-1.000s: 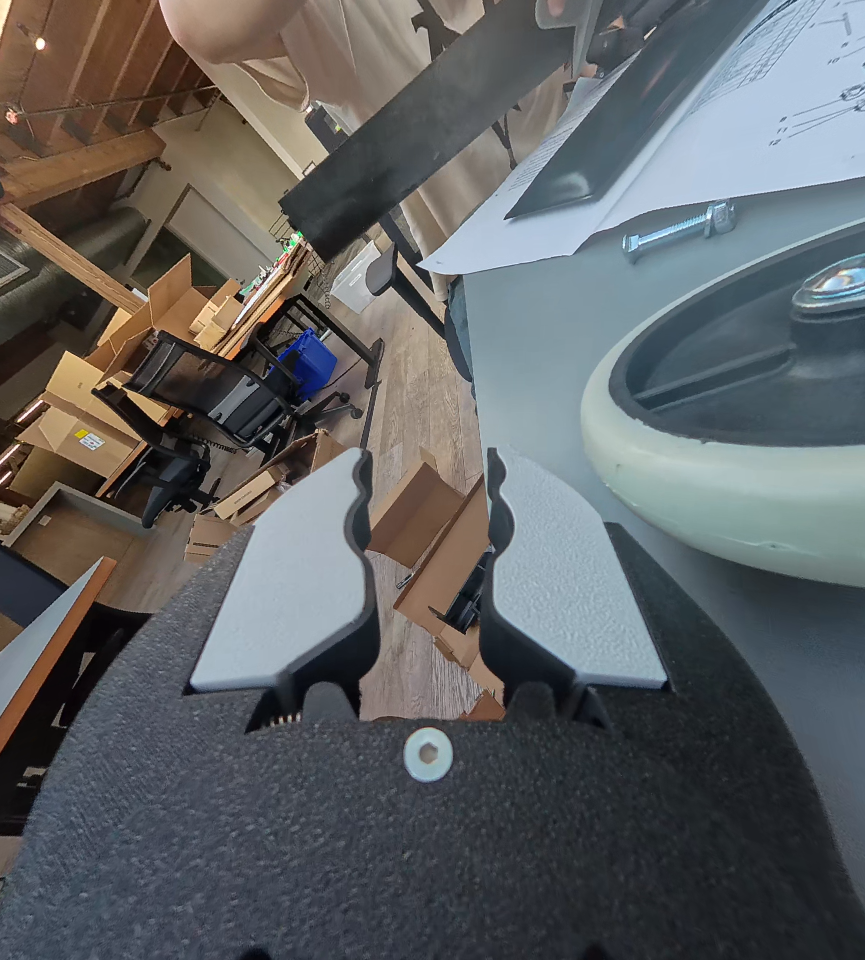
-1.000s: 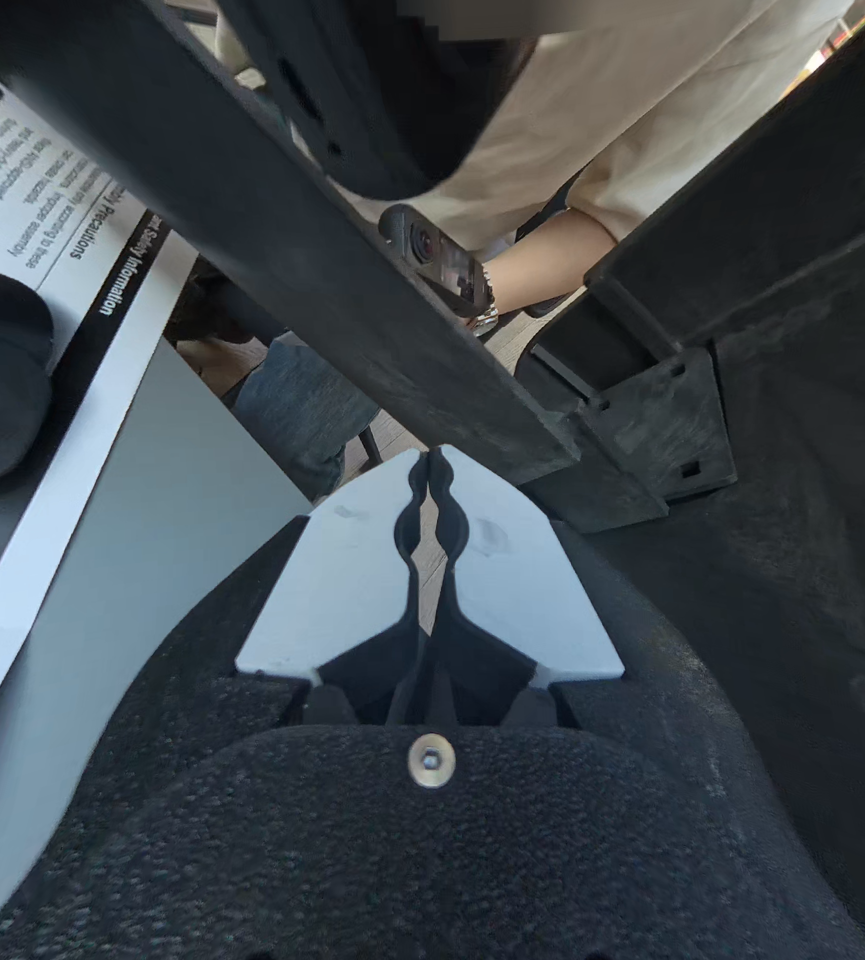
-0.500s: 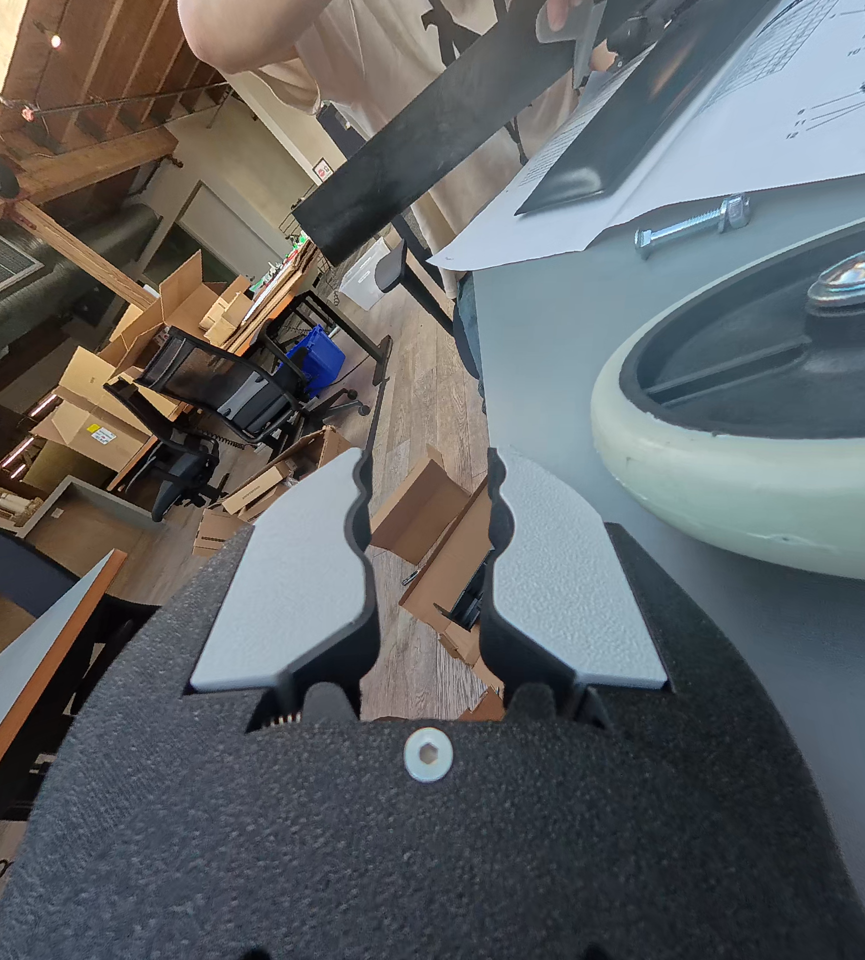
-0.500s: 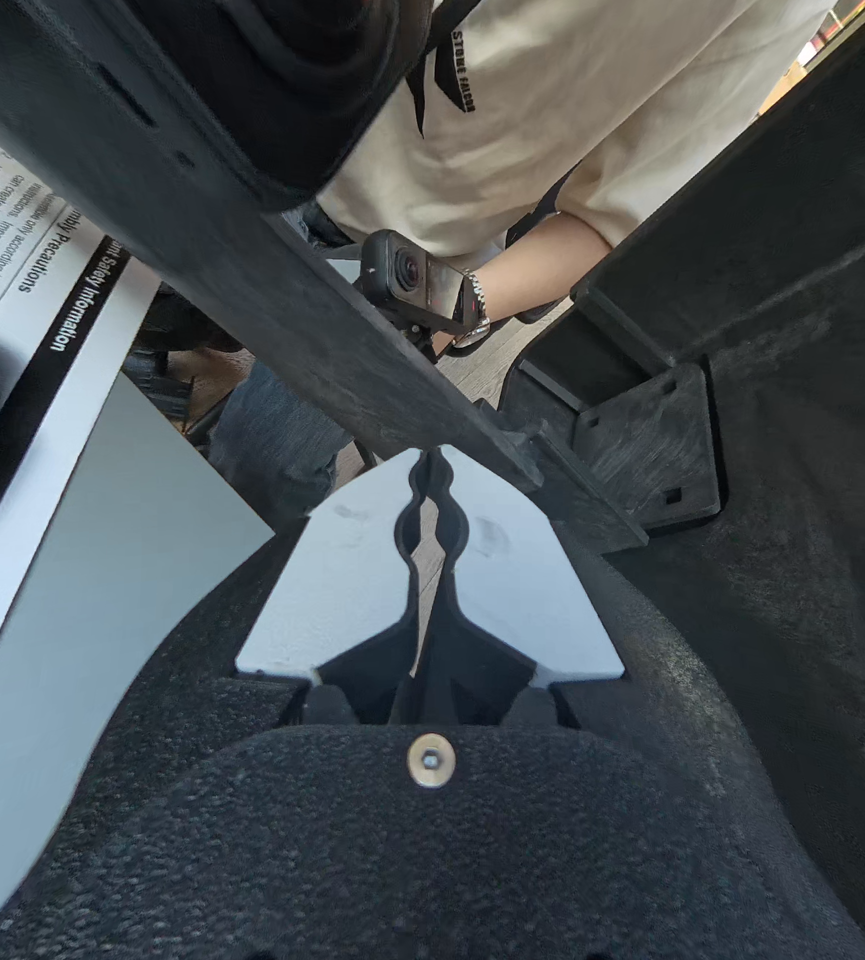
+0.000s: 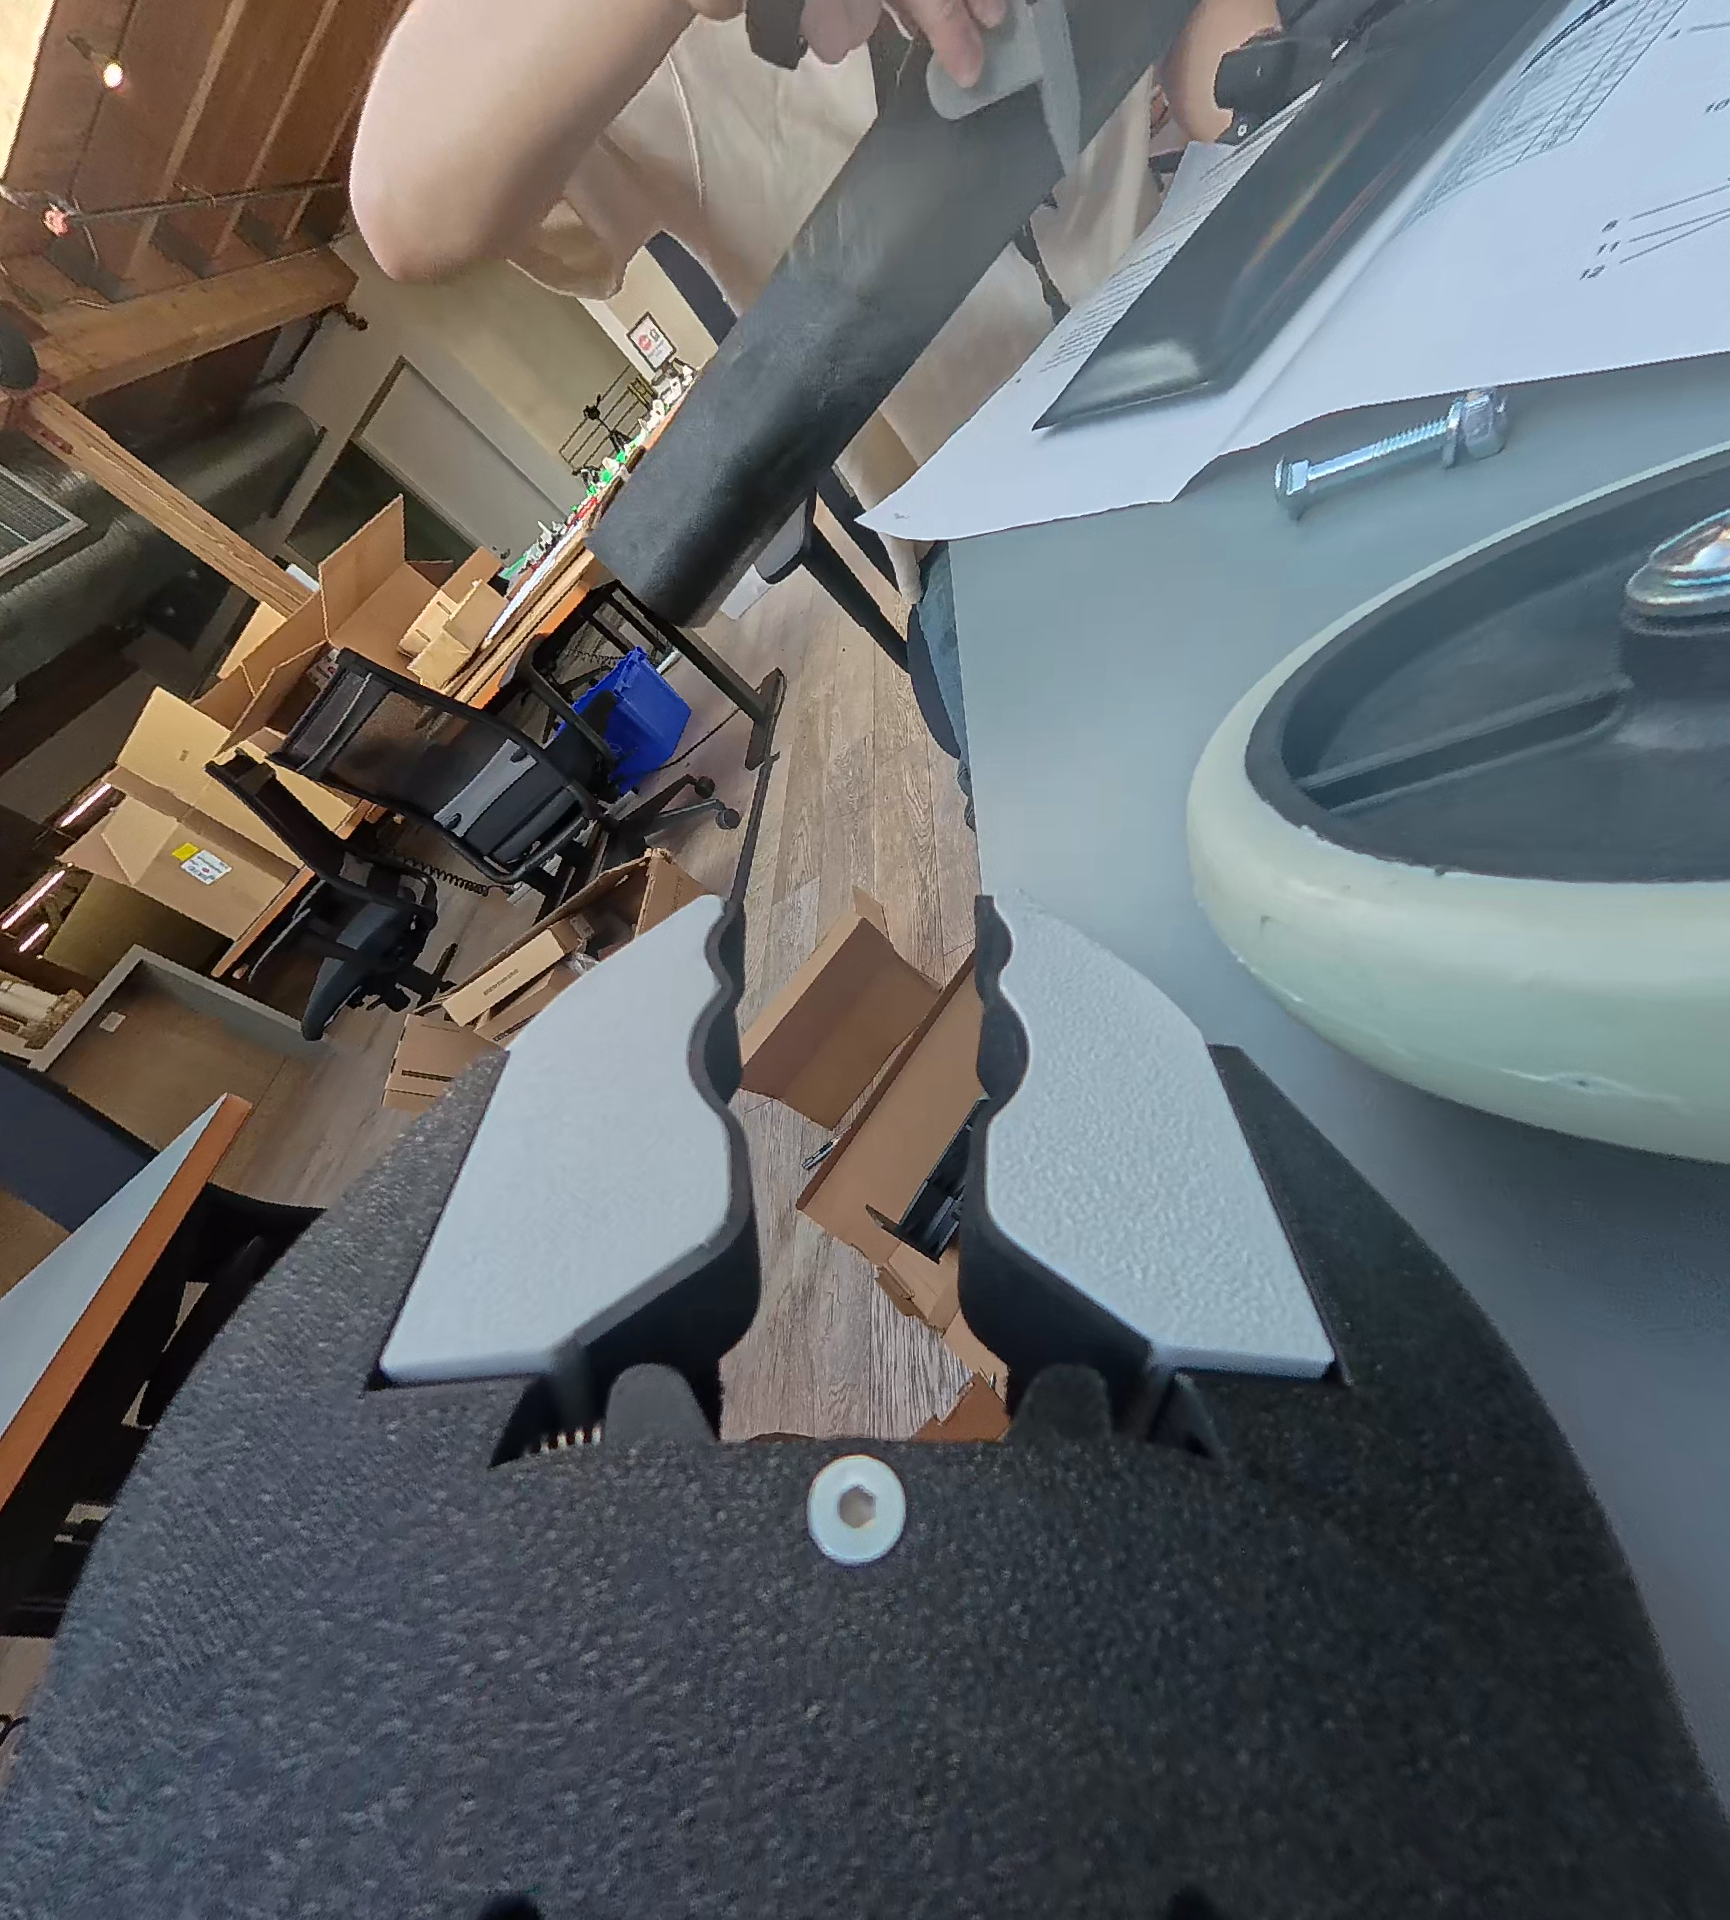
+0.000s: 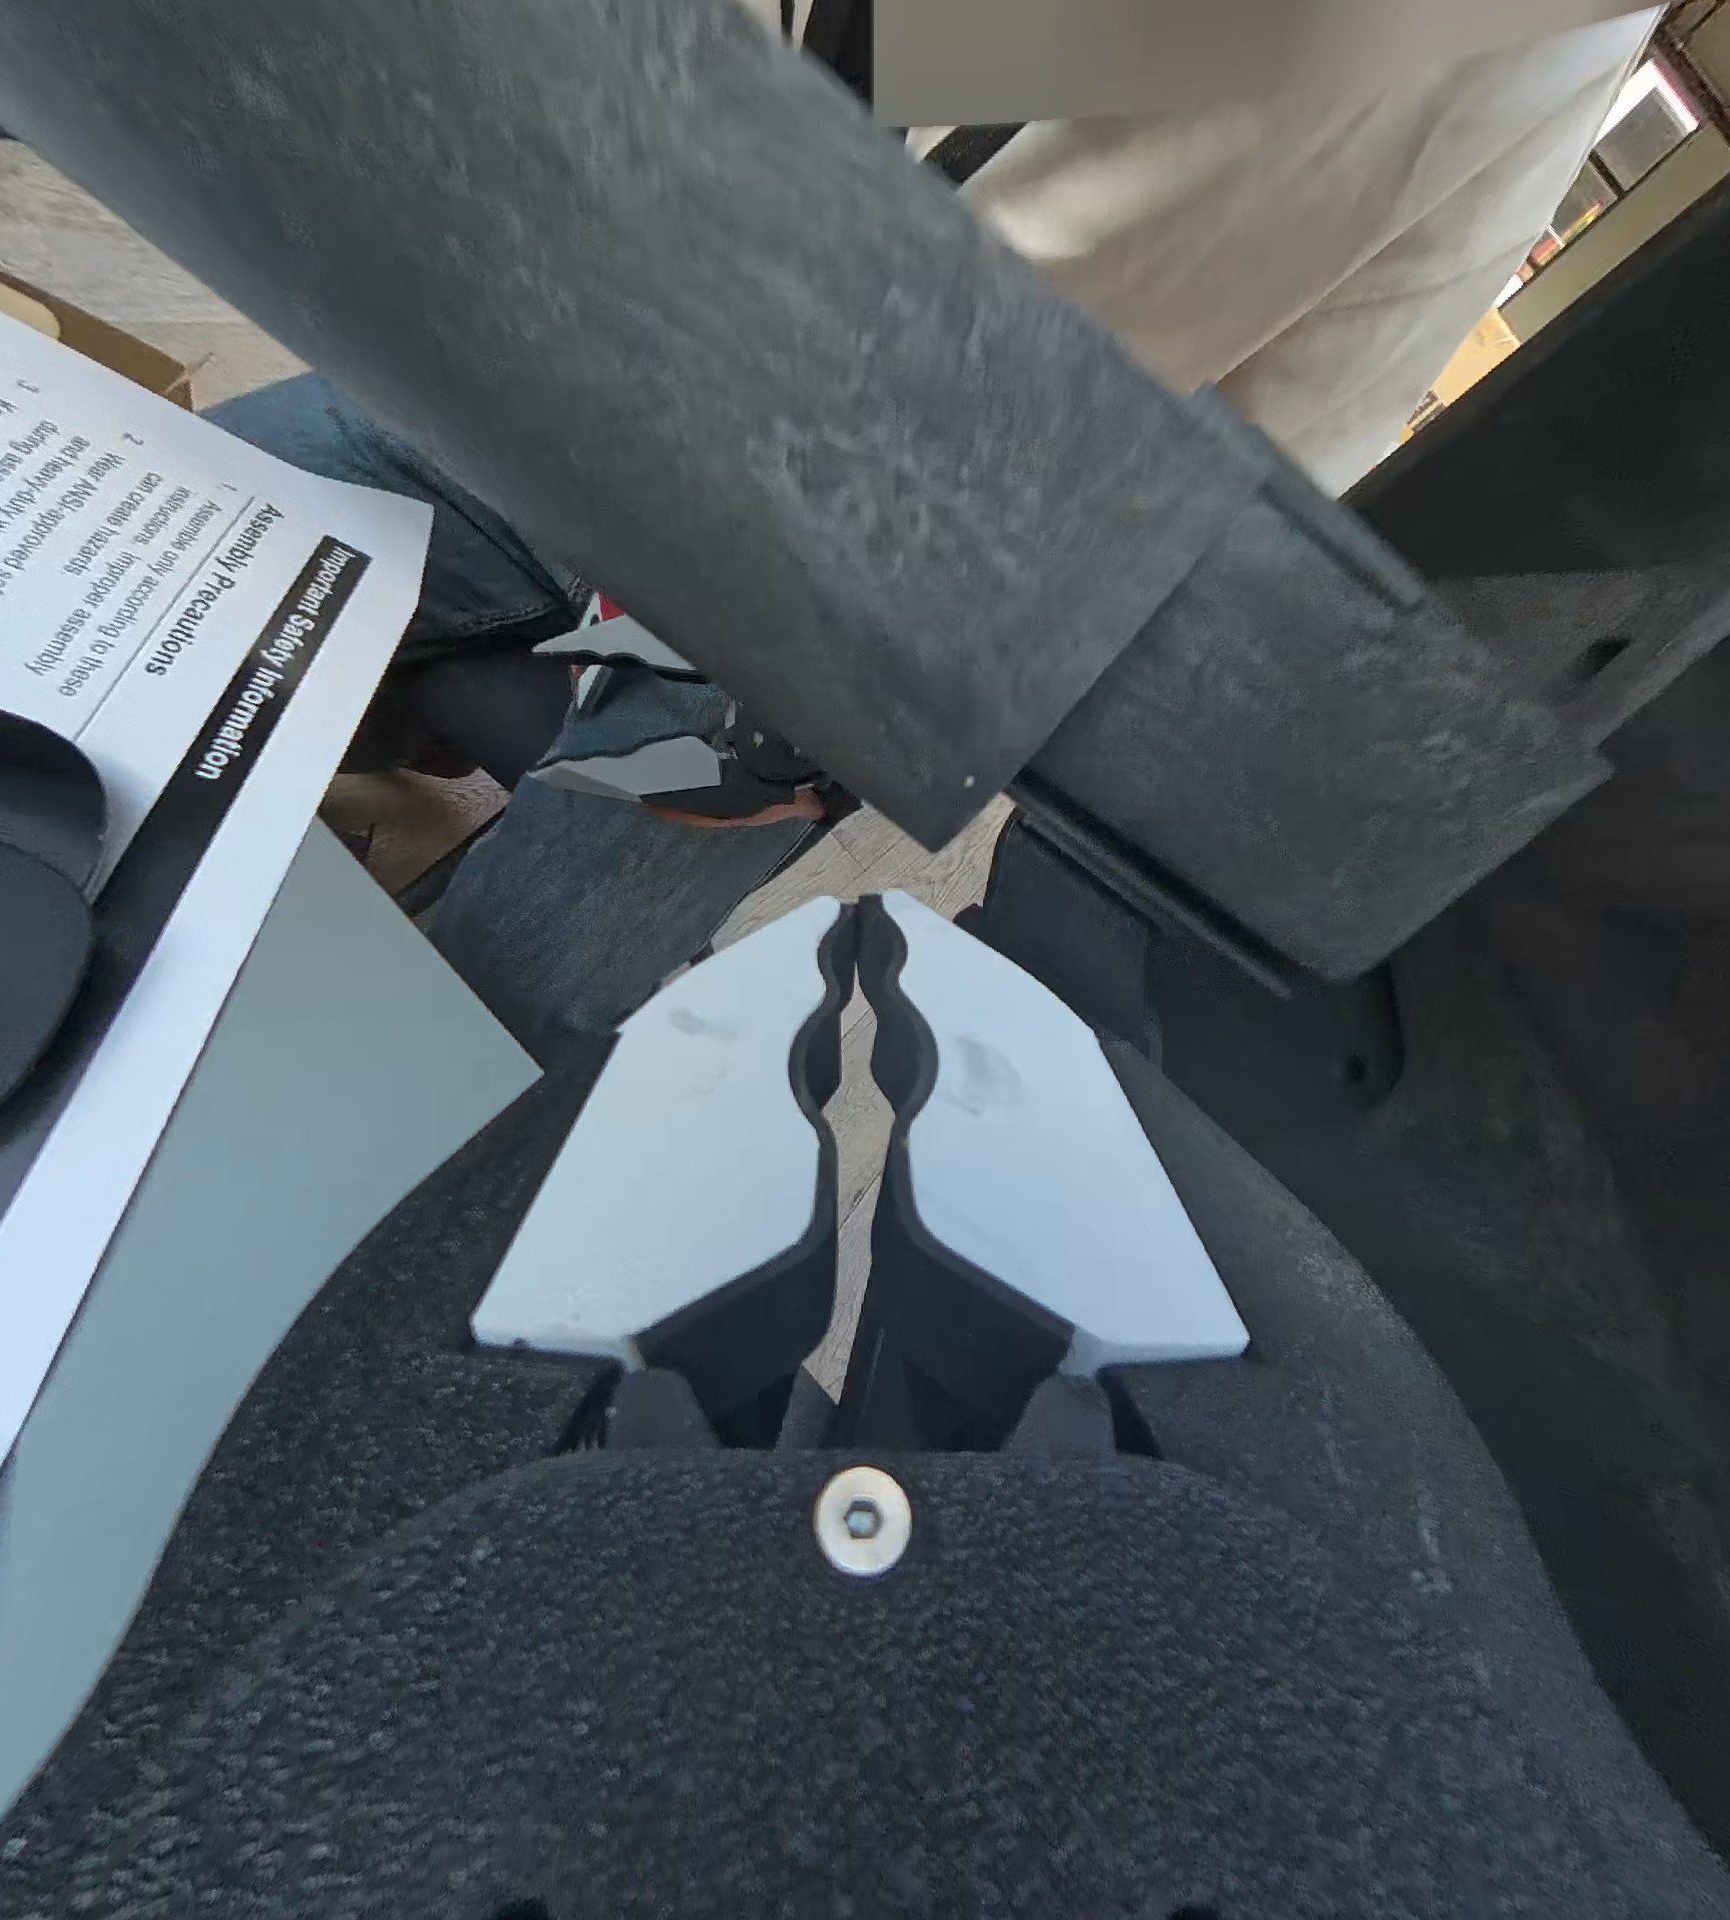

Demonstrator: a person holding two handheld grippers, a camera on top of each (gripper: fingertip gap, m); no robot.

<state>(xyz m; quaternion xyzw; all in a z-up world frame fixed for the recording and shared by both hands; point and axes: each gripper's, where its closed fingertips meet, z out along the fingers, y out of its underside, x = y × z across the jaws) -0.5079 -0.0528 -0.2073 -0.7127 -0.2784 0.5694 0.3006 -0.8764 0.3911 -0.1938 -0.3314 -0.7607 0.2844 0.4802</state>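
We see a workshop with a wooden floor, open cardboard boxes (image 5: 845,1023) and an office chair (image 5: 445,769) in the left half of the left wrist view, and a grey table (image 5: 1100,665) at the right.

The left gripper (image 5: 853,914) points past the table edge toward the floor. Its jaws are apart and nothing is between them. The nearest thing is a wheel with a cream tyre (image 5: 1463,997), lying flat on the table just beside the right finger but not touching it. A bolt (image 5: 1380,462) lies beyond the wheel, next to a printed instruction sheet (image 5: 1463,260).

The right gripper (image 6: 859,914) is clenched, tips meeting, and we see nothing in them. A black textured bar (image 6: 736,364) crosses the frame above the tips, and a black moulded bracket part (image 6: 1463,779) fills the right side.
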